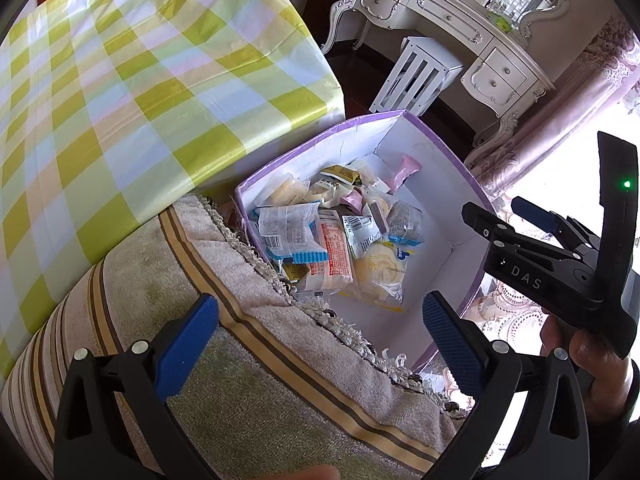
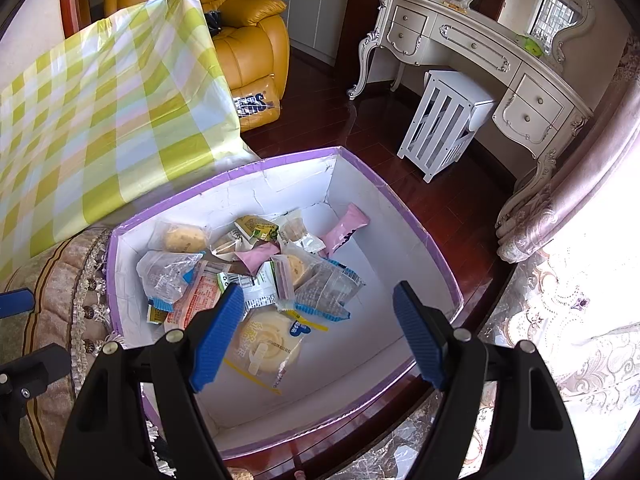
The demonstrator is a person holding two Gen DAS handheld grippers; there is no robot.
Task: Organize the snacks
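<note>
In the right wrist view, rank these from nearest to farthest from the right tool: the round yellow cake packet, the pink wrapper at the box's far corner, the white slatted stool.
Measured from the right tool:
1. Round yellow cake packet, in the box, directly below its fingers.
2. Pink wrapper, leaning in the box's far corner.
3. White slatted stool, on the floor beyond the box.

Both grippers have black arms, blue bumpy pads (image 2: 218,336) and round silver screws (image 1: 139,347). At 3 o'clock, the right gripper (image 1: 532,240) says "DAS" and shows a green light (image 1: 627,184).
</note>
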